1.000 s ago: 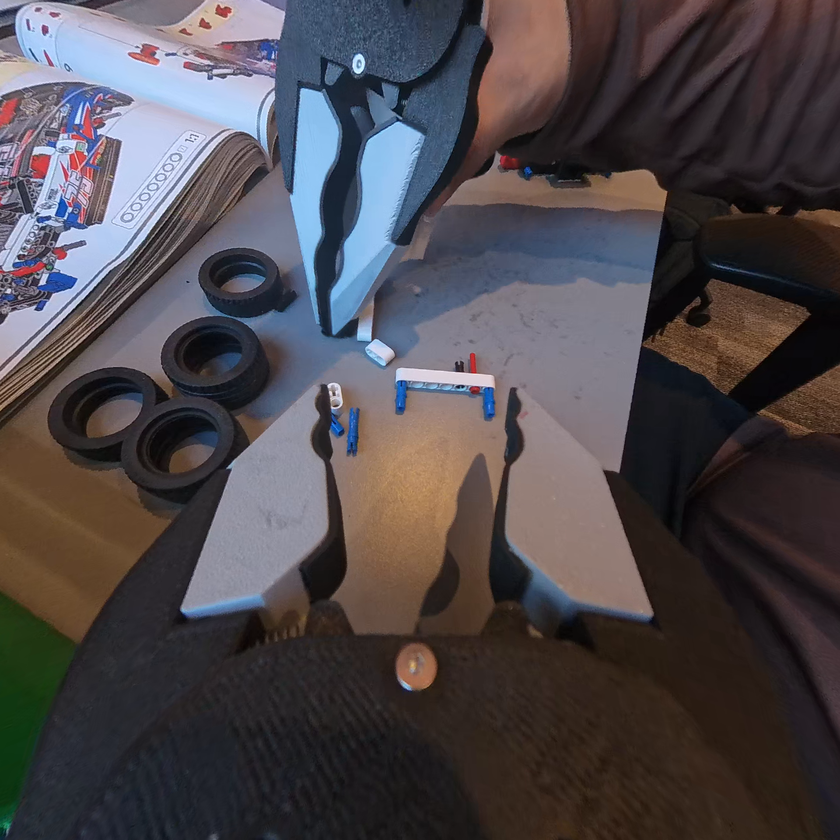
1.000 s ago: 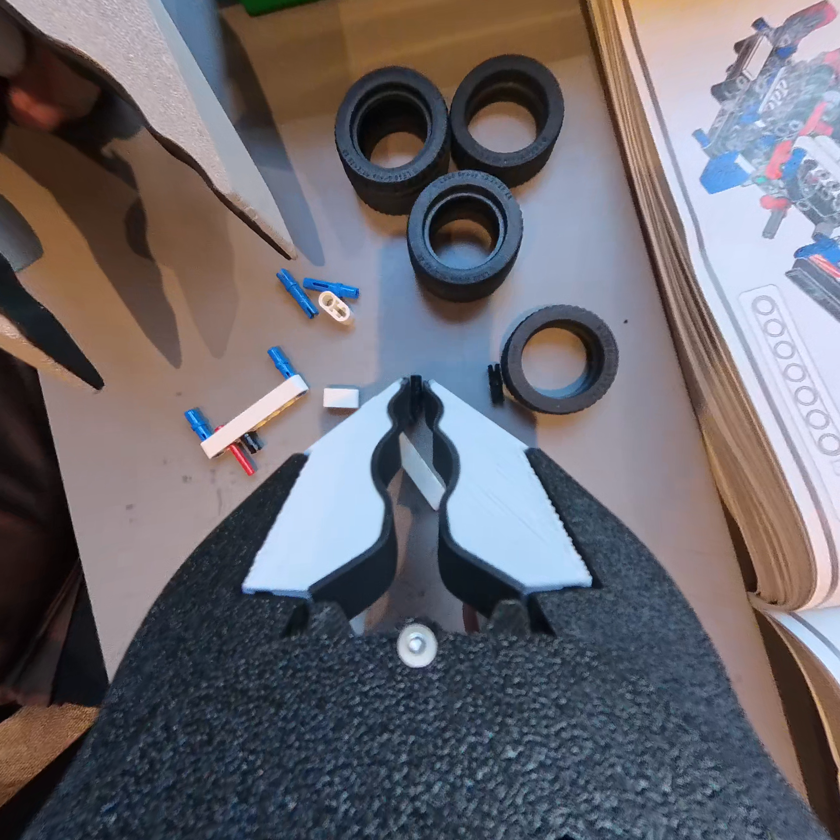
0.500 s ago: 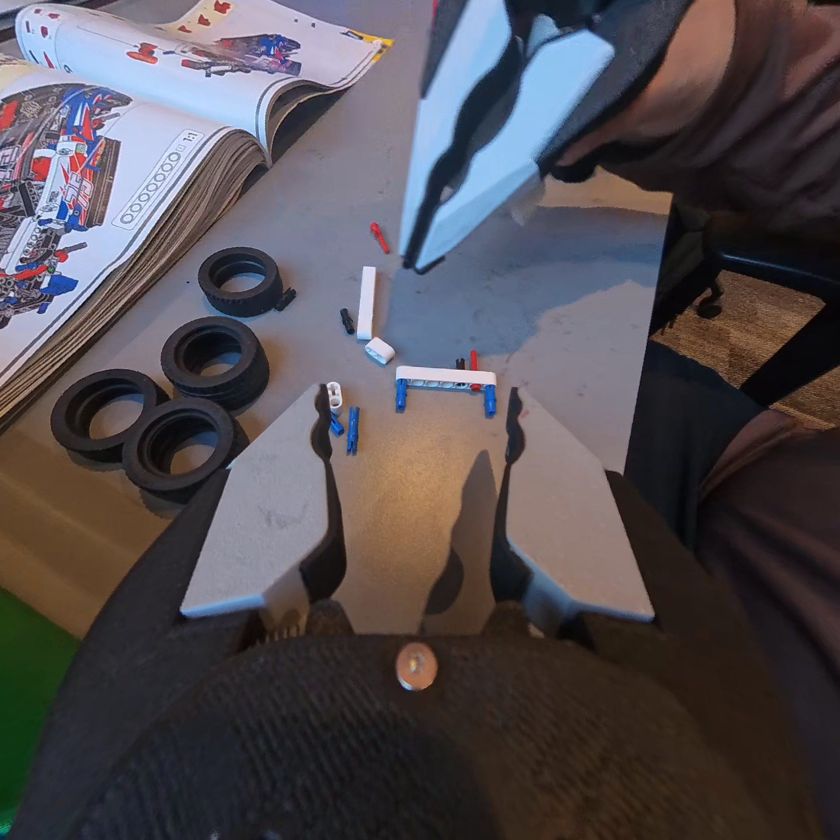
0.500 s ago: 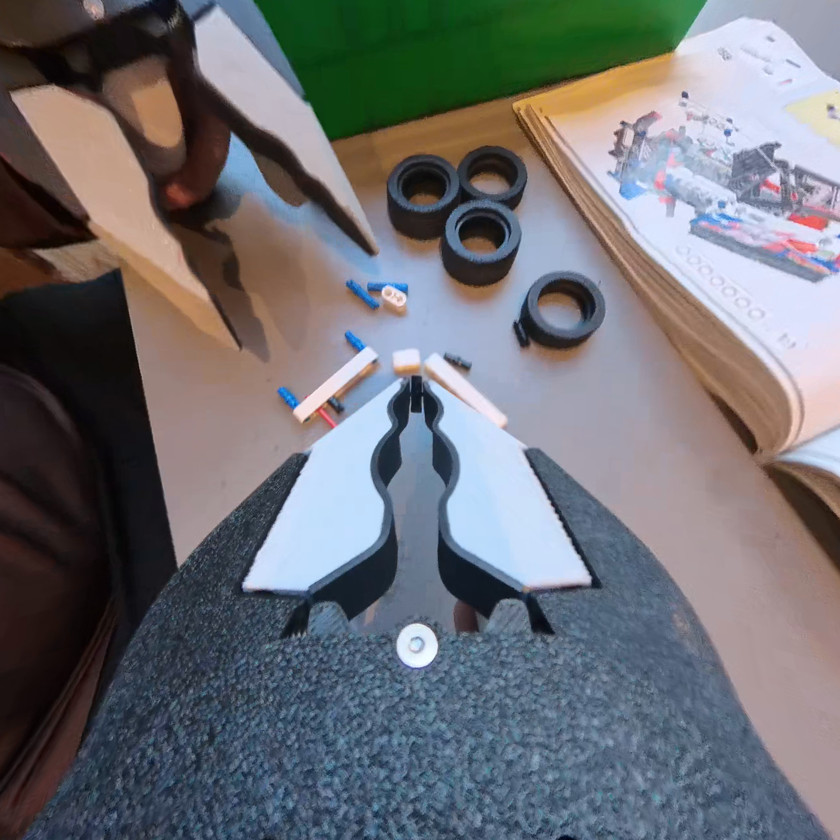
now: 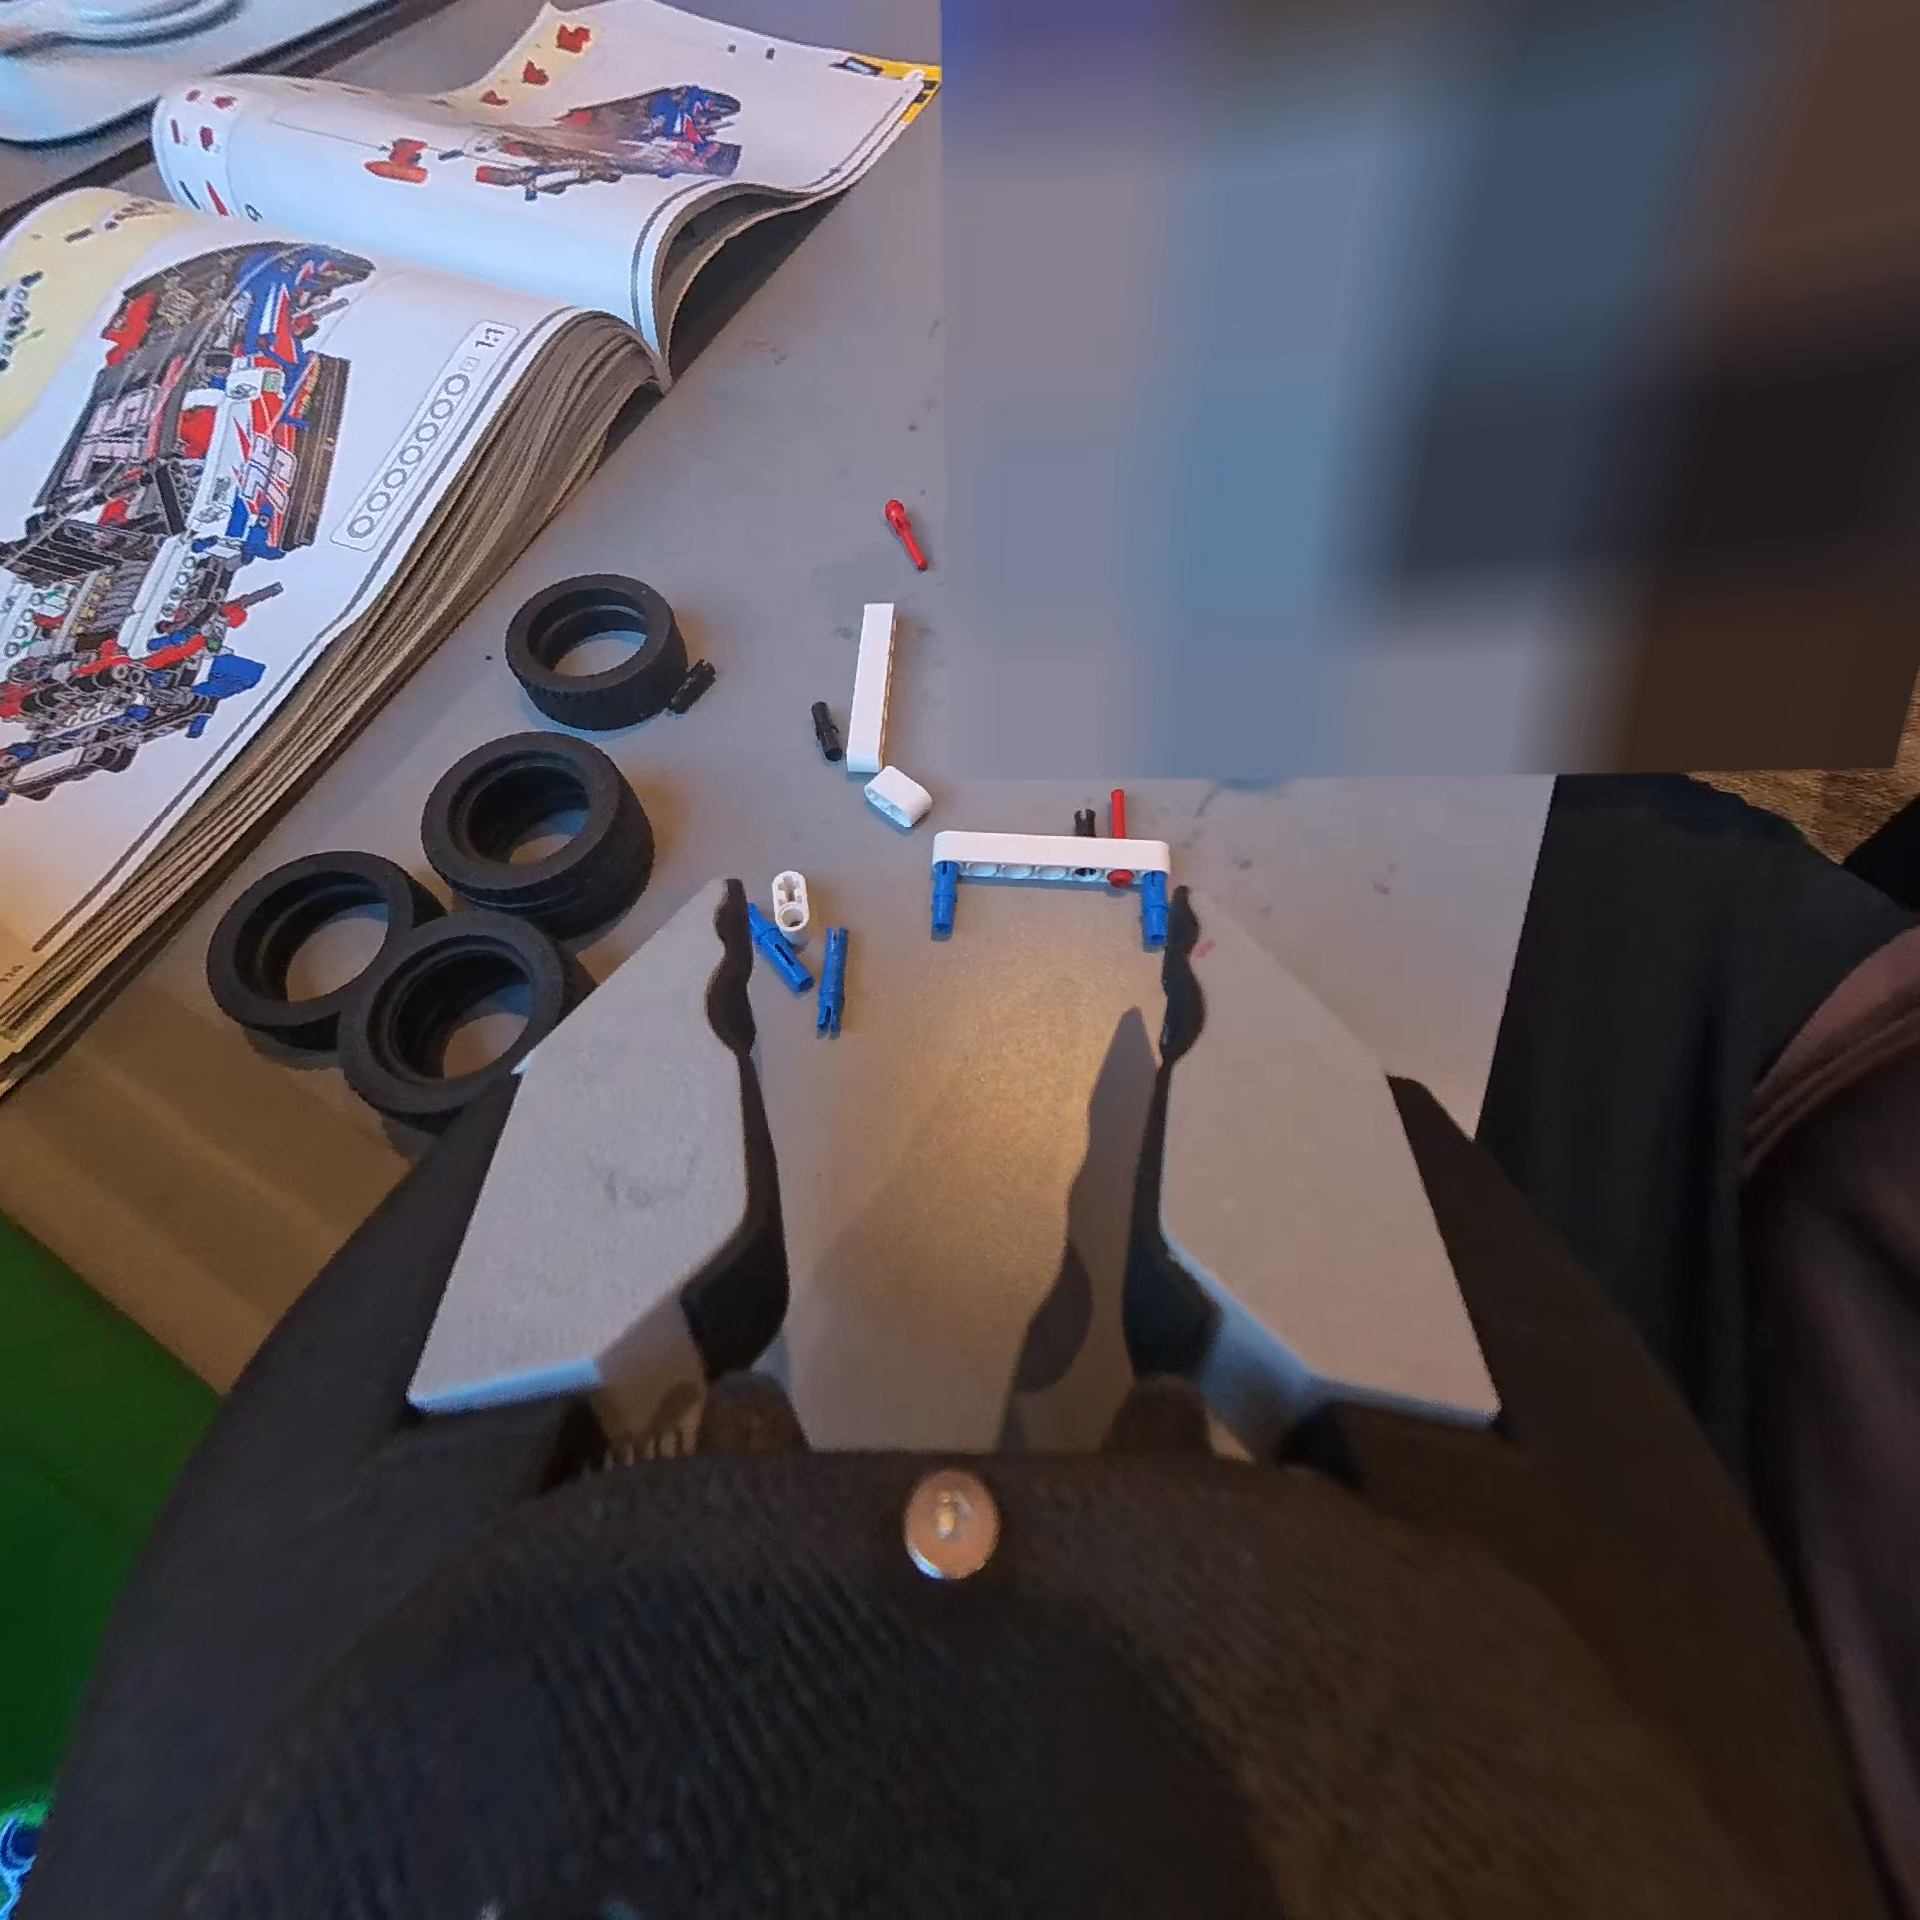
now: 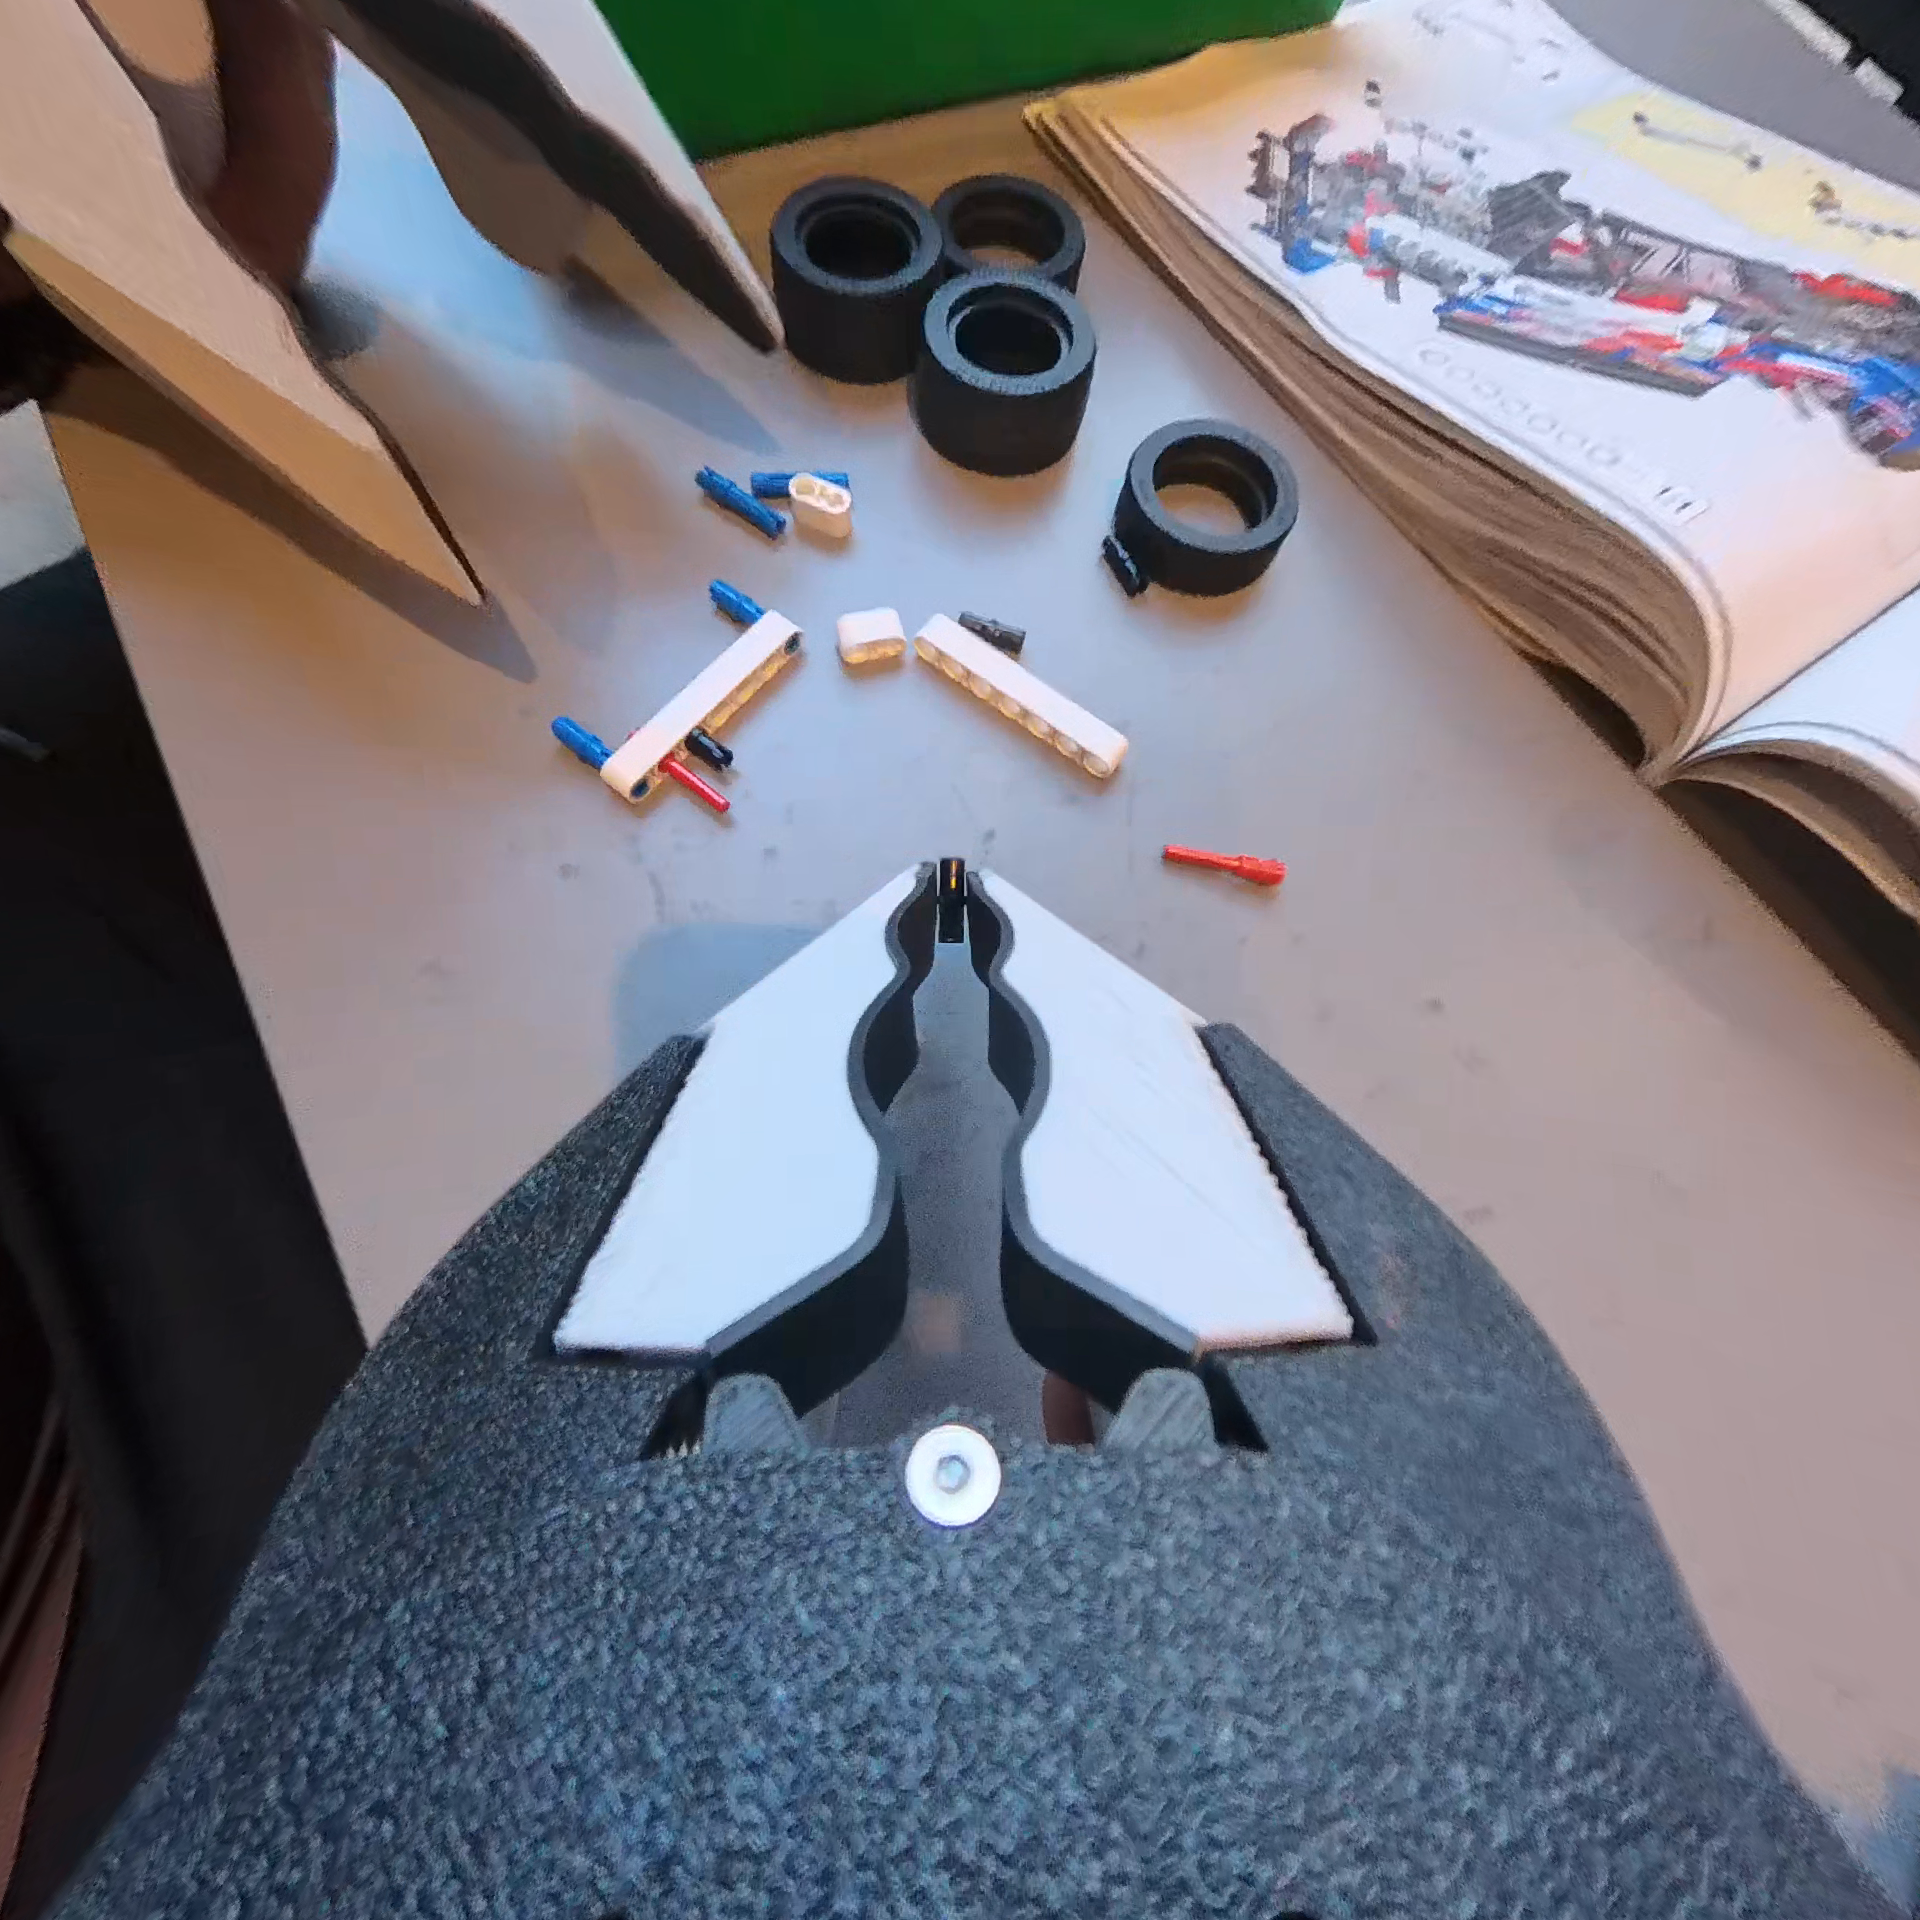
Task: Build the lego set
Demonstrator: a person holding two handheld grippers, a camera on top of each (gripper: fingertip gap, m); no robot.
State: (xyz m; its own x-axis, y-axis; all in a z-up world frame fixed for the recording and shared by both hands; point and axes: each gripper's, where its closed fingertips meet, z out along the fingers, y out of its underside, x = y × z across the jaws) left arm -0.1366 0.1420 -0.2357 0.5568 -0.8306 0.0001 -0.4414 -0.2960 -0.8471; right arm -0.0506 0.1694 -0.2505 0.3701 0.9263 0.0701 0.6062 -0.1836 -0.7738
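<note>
My left gripper [image 5: 956, 904] is open and empty, low over the grey table, its tips just short of a white beam with blue pins [image 5: 1049, 857]. My right gripper [image 6: 948, 883] is shut on a small black pin [image 6: 948, 902] and holds it above the table, behind the parts. That white beam [image 6: 712, 707] carries a red and a black pin too. A loose white beam [image 6: 1018, 694] lies to its right, with a short white piece [image 6: 871, 636] between them. Two blue pins [image 6: 740, 502] and a white connector [image 6: 821, 506] lie farther off.
Several black tyres [image 6: 1003, 369] stand beyond the parts, one tyre [image 6: 1205, 509] apart. A red axle pin [image 6: 1224, 864] and a black pin [image 6: 992, 631] lie loose. An open instruction book [image 6: 1558, 343] fills the right side. A green box [image 6: 935, 52] is at the back. Left tips to right tips: about 10 cm. The short white piece [image 6: 871, 636] lies around 5 cm away from my left fingertips. Look for it in the left wrist view [image 5: 905, 785] too.
My right gripper has lifted off the table beside the loose white beam with the black pin in it and drawn back, out of the left wrist view. The left gripper has stayed put.
</note>
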